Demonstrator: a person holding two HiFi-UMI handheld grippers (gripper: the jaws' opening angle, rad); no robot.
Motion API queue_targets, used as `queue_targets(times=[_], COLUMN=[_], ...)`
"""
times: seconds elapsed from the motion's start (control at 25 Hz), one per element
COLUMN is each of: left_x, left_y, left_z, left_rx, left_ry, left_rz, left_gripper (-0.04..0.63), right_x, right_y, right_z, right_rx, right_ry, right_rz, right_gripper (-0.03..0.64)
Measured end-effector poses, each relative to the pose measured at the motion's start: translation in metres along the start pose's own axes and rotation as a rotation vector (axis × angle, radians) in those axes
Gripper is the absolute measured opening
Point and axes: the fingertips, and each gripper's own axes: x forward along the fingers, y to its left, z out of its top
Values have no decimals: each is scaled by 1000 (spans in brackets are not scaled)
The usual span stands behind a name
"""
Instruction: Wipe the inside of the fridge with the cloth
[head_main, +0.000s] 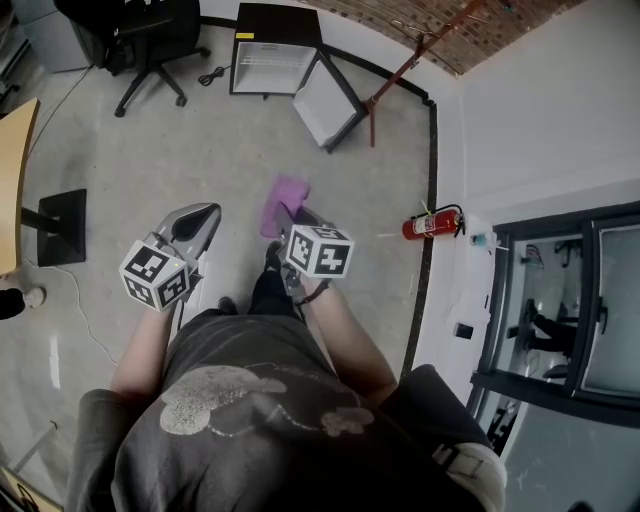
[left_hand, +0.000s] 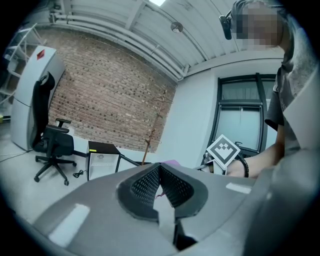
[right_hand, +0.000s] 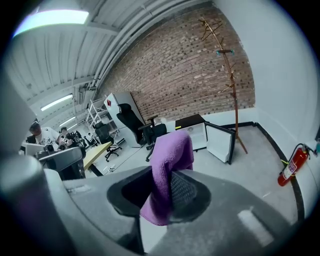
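Purple cloth (right_hand: 167, 165) clamped in the right gripper (right_hand: 165, 195), jaws pressed onto it, one fold bunched above the pads and a tail hanging below. Held out in front of the body in the head view, well apart from the small fridge (head_main: 270, 62) at the far brick wall. Left gripper (left_hand: 160, 172) alongside, jaws brought together at the tips with nothing between them. Fridge door (head_main: 322, 103) swung wide open toward the right, white interior on show. Only bare grey floor (head_main: 200, 150) between the grippers and the fridge. Around the fridge: a black office chair (head_main: 145, 45) to its left, a cable (head_main: 212, 75) on the floor between the two, a reddish coat stand (head_main: 400, 70) just beside the open door on the right. Further out to the sides: a wooden desk (head_main: 12, 170) with a black foot plate (head_main: 62, 226) at left, a red fire extinguisher (head_main: 432, 223) lying at the foot of the right wall, dark-framed windows (head_main: 560, 300) beyond it.
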Motion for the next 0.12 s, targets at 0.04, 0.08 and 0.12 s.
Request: queue_targets(times=[0.04,0.08,0.12], left_x=[-2,-4,-6], left_y=[-1,-2,-3], left_z=[-1,-2,-3], left_rx=[-1,-1,-1], left_ry=[0,1,1], left_rz=[0,-1,-1], left_gripper=[17,17,18], right_x=[0,0,-1], right_y=[2,5,7], right_z=[-1,-3,-4], right_rx=[-2,-5,-7], right_ry=[1,2,3], right_rz=[3,7,11], right_gripper=[72,72,72])
